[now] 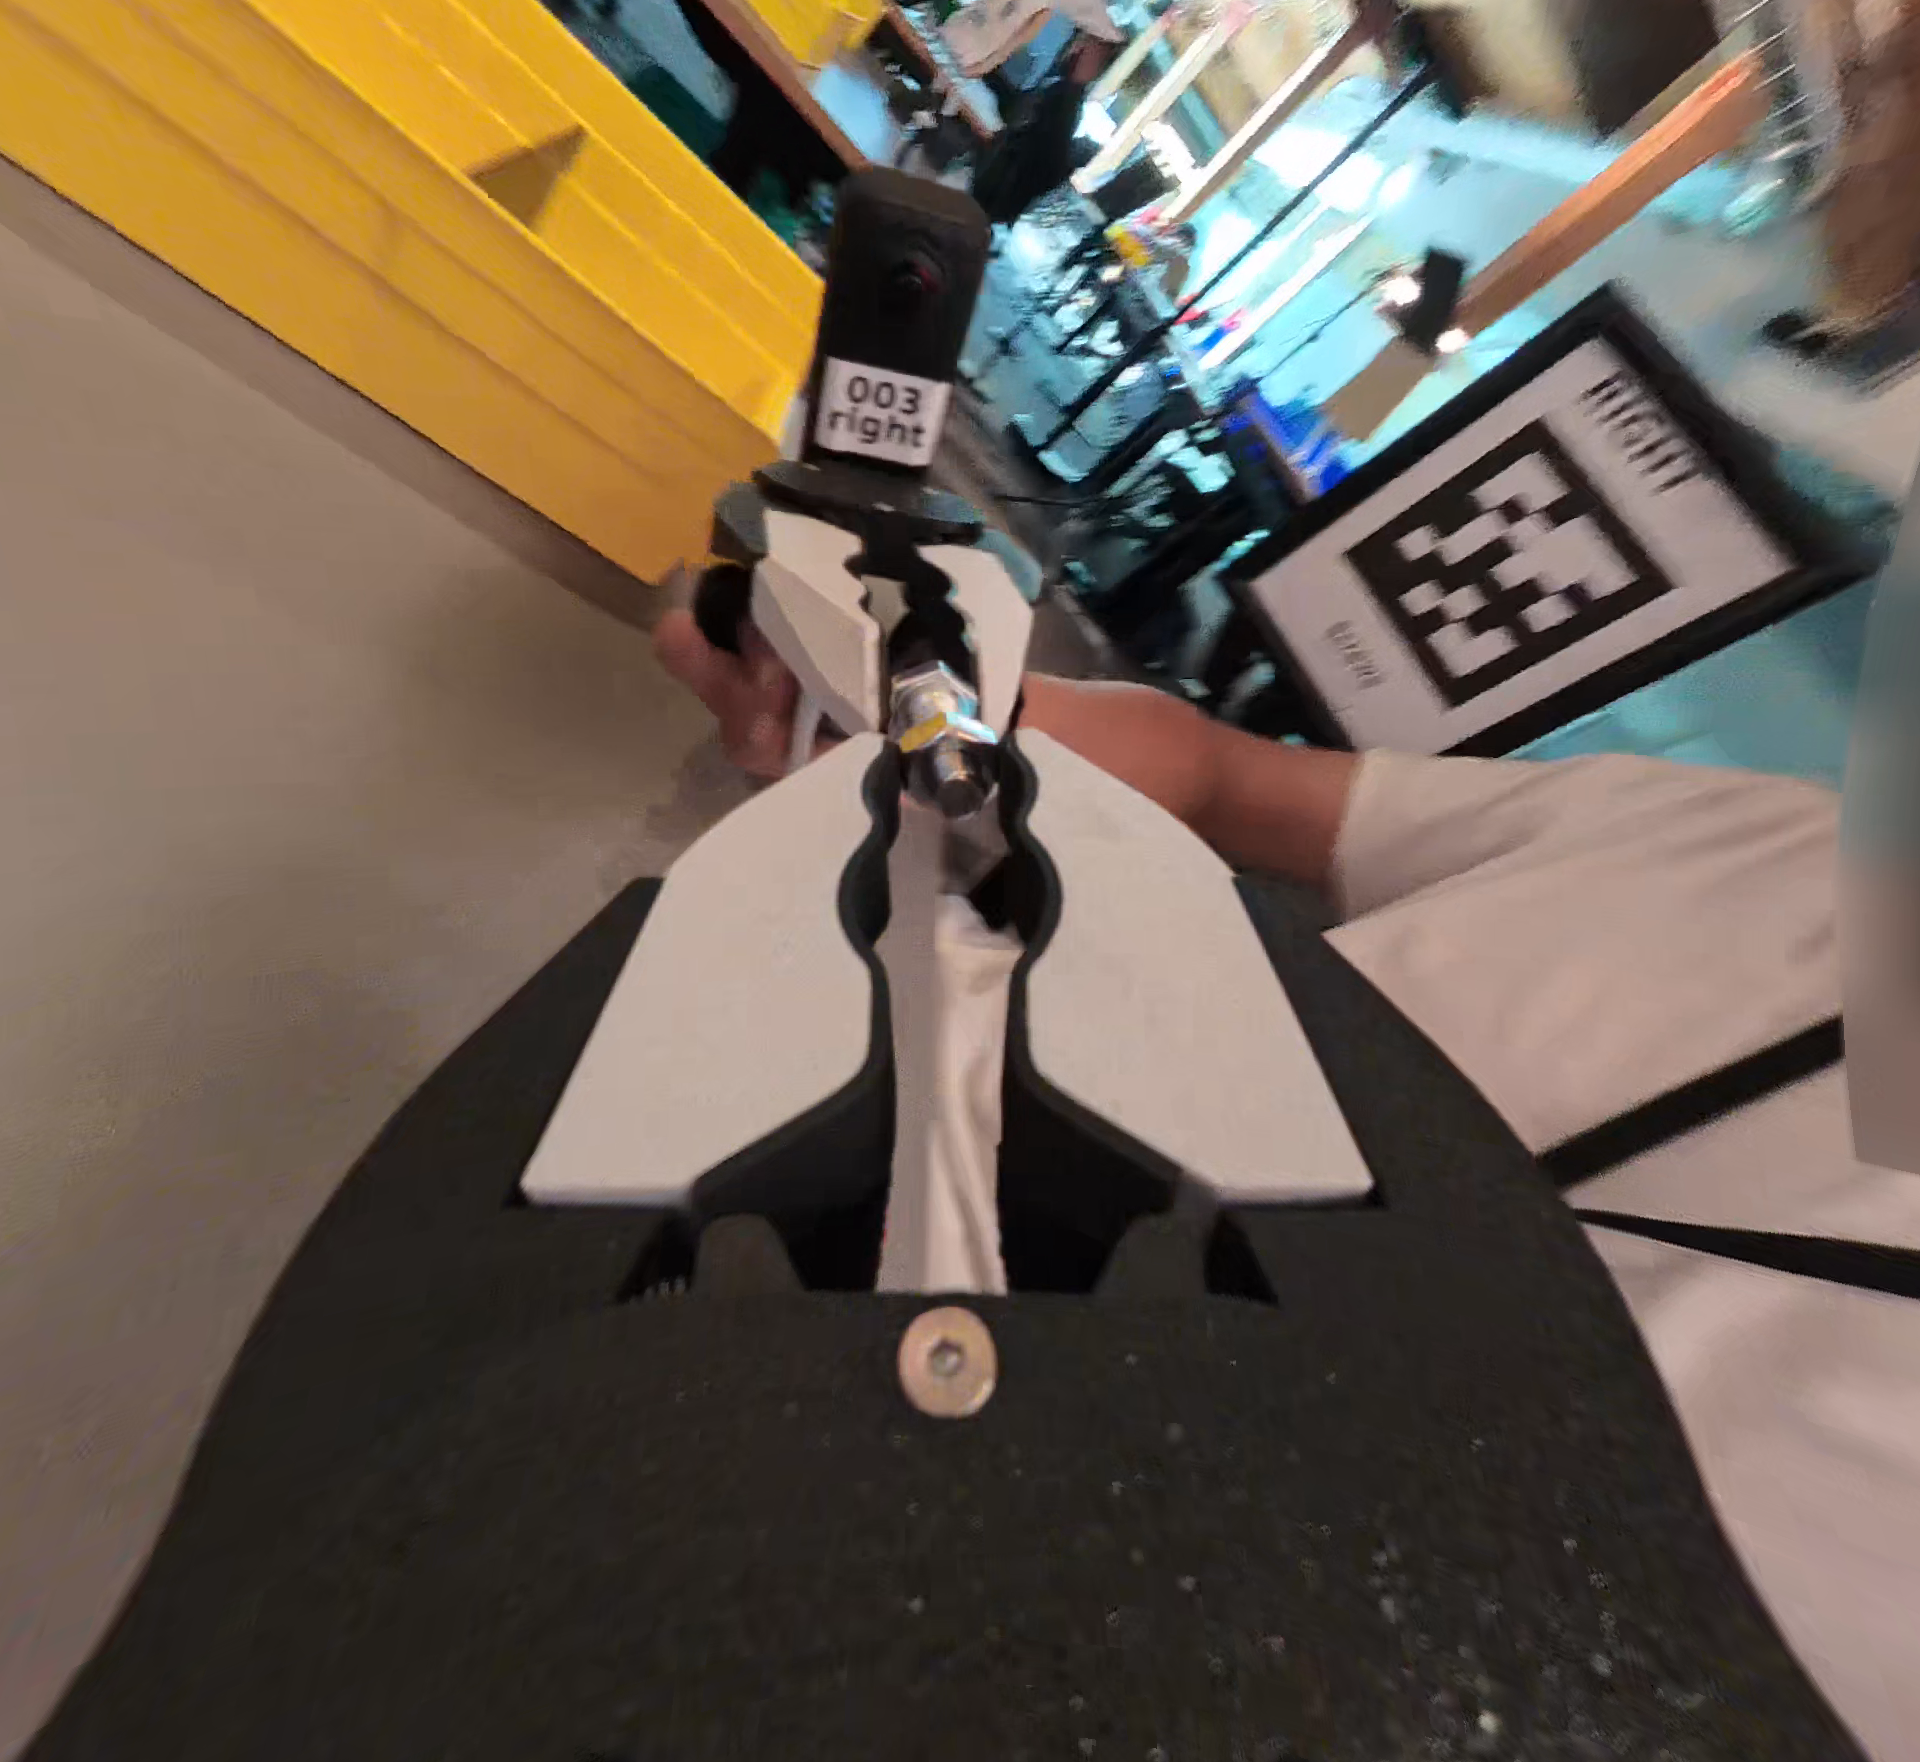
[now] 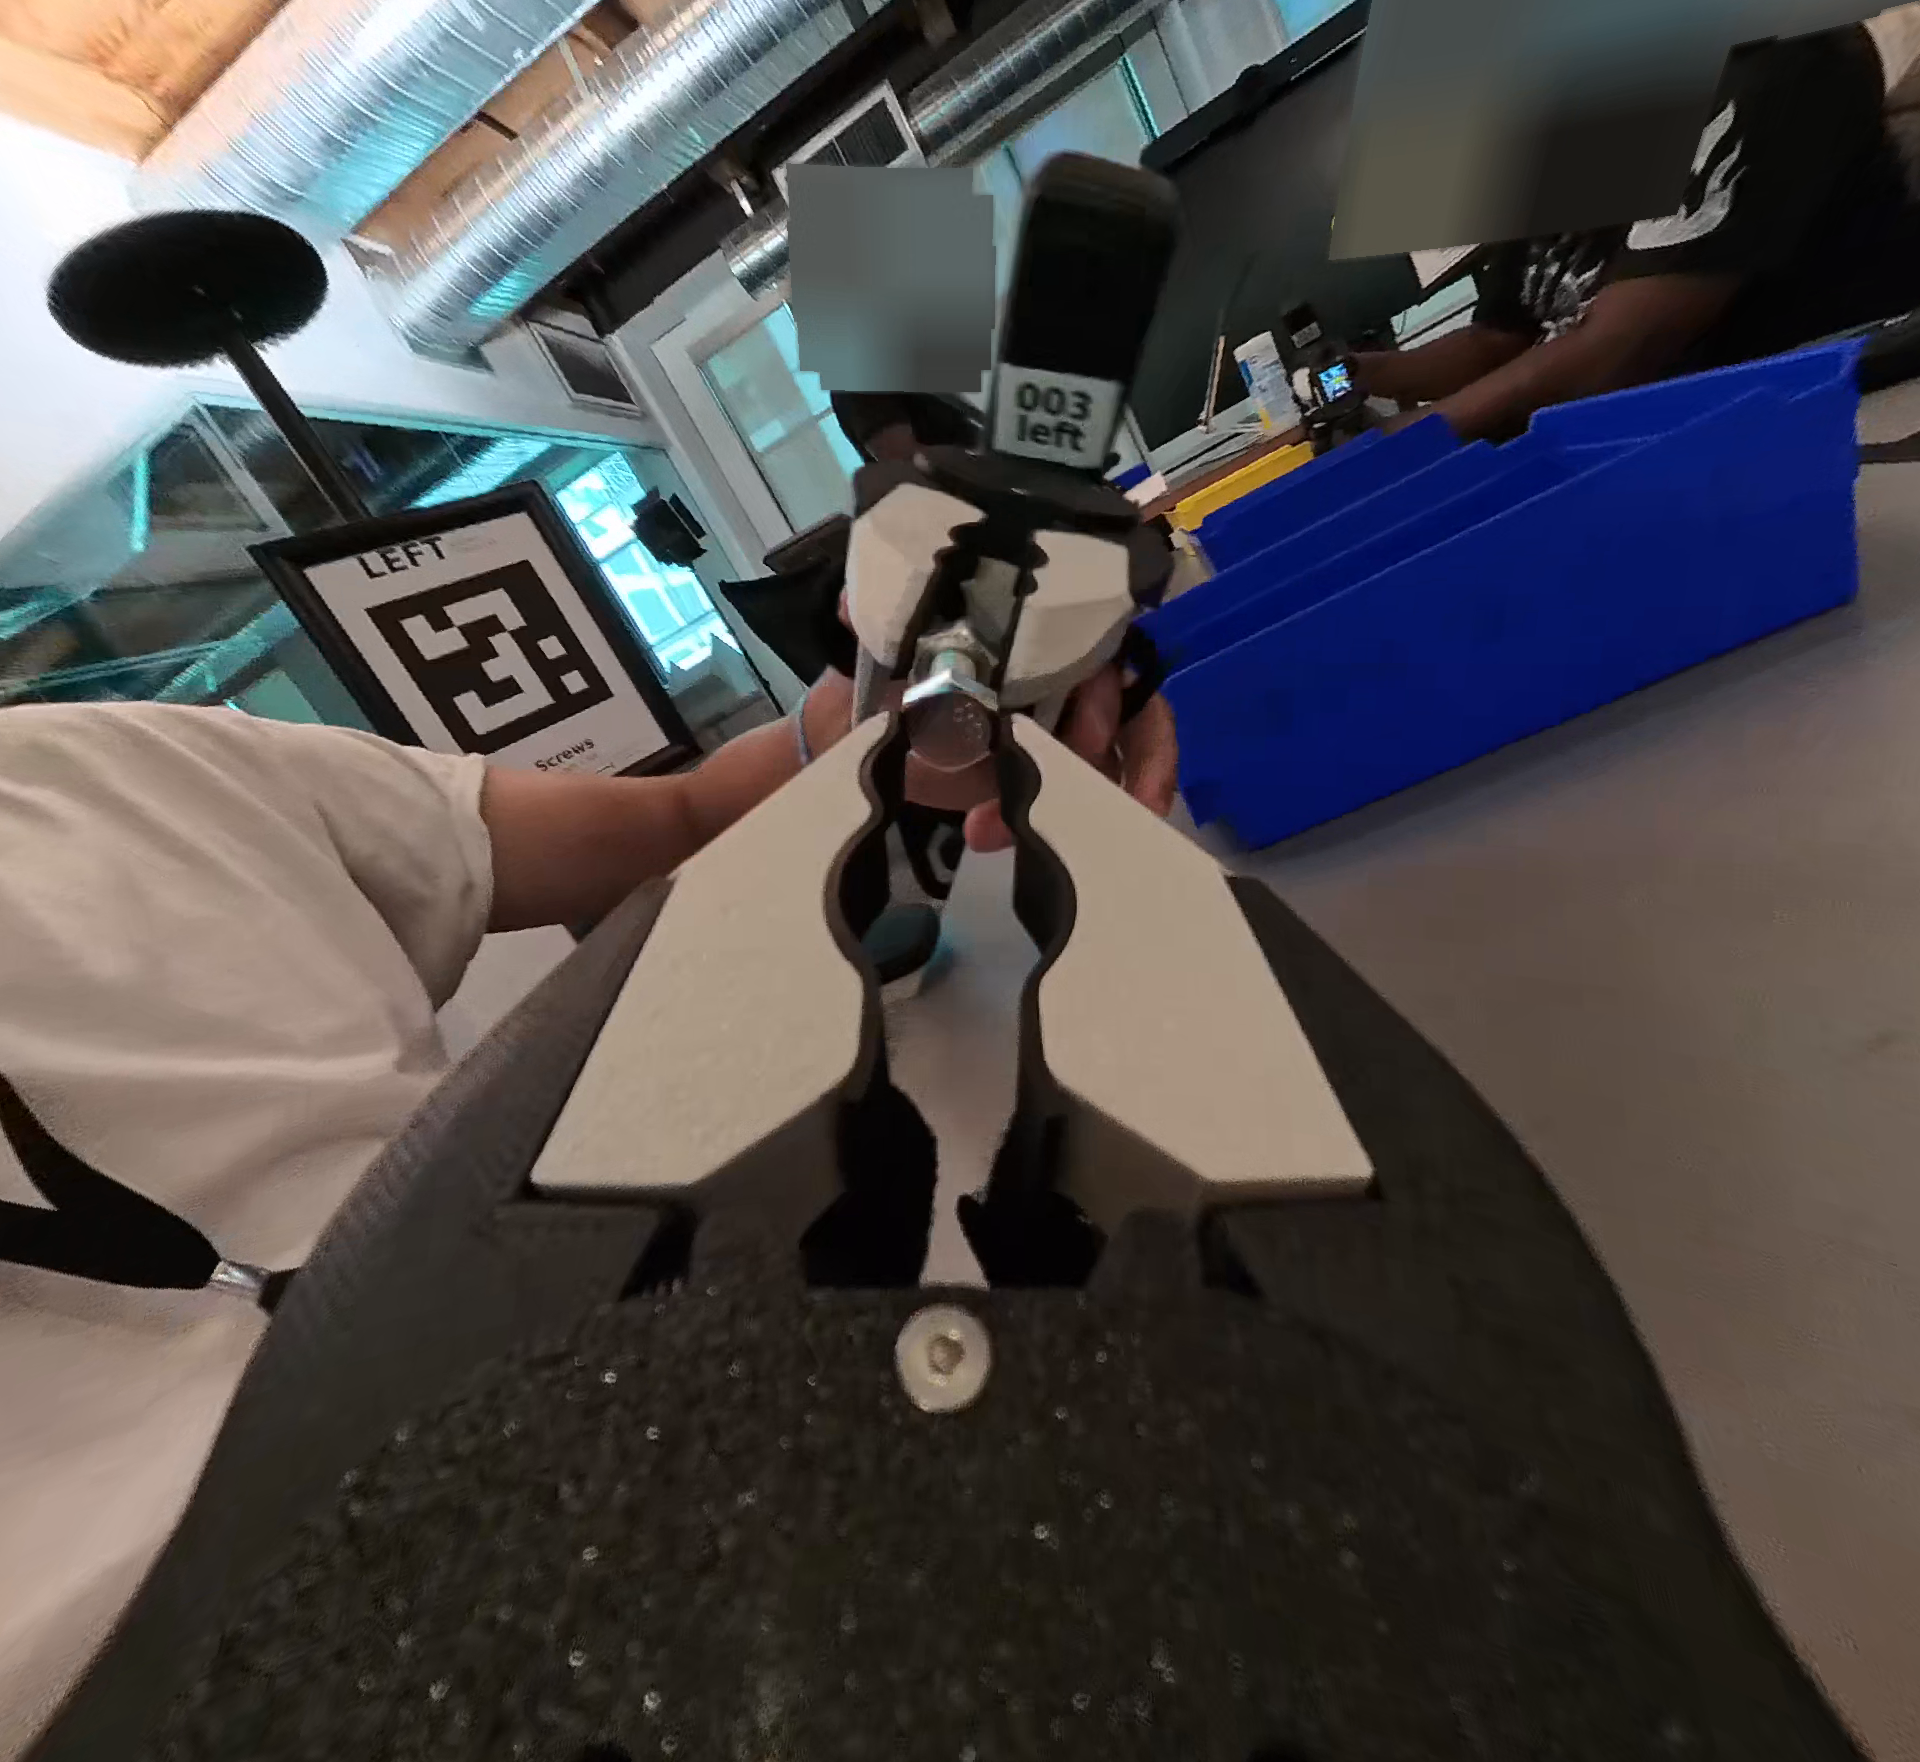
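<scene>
The two grippers meet tip to tip above the grey counter (image 2: pixel 1558 1037), sharing one steel bolt (image 1: pixel 940 756) with a nut (image 1: pixel 930 686) on its thread. The left gripper (image 1: pixel 951 777) has its fingers nearly shut on the threaded end; the right gripper (image 2: pixel 951 741) has its fingers closed about the bolt's head. The bolt looks stiff, heavy for its size and slick, best gripped on the flats. Yellow bins (image 1: pixel 364 185) and blue bins (image 2: pixel 1507 632) sit at the counter's far edges.

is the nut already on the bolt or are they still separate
On. The nut sits around the threaded shank of the bolt, between the left gripper and right gripper.
</scene>
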The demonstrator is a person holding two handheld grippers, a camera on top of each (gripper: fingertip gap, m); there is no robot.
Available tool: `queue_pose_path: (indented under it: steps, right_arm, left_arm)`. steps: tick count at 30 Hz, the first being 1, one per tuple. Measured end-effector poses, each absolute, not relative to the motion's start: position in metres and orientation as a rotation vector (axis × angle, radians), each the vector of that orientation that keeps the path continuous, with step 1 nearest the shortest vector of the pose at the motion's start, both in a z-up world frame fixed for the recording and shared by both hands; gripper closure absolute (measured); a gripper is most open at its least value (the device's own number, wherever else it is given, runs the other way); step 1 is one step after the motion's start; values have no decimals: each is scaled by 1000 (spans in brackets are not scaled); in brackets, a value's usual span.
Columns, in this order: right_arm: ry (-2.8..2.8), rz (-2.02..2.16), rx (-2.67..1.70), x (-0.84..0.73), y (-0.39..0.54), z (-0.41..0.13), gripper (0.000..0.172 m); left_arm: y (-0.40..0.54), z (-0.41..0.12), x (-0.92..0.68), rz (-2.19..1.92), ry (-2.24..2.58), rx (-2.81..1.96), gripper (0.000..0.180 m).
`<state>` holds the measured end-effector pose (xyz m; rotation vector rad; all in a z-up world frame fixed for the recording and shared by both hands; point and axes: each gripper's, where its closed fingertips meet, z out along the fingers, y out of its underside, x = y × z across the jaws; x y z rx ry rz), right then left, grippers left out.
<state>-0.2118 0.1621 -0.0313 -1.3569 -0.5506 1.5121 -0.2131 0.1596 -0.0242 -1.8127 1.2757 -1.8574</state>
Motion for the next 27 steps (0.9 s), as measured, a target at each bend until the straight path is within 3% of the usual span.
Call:
queue_pose_path:
  steps: [3,7,13,15,18,24,27]
  right_arm:
    - [-459,1623,-1334,-208,165,-26,155]
    - [-442,1680,-1350,-208,166,-30,155]
    - [-406,1726,-1377,-209,168,-35,155]
    - [-381,1751,-1372,-207,170,-34,155]
    - [-351,1773,-1368,-203,172,-34,155]
    - [-362,1789,-1369,-206,170,-34,156]
    - [-375,1796,-1373,-209,168,-34,155]
  left_arm:
    - [153,-27,-216,-1940,1356,-1805,155]
    - [157,-51,-216,-1484,1624,-1656,112]
    - [187,-42,-218,-535,1744,-1030,118]
    - [182,-31,-219,-336,1711,-827,129]
    - [168,-17,-222,-188,1634,-588,143]
    - [165,-33,-221,-91,1728,-545,145]
    - [170,-39,-220,-33,1758,-535,162]
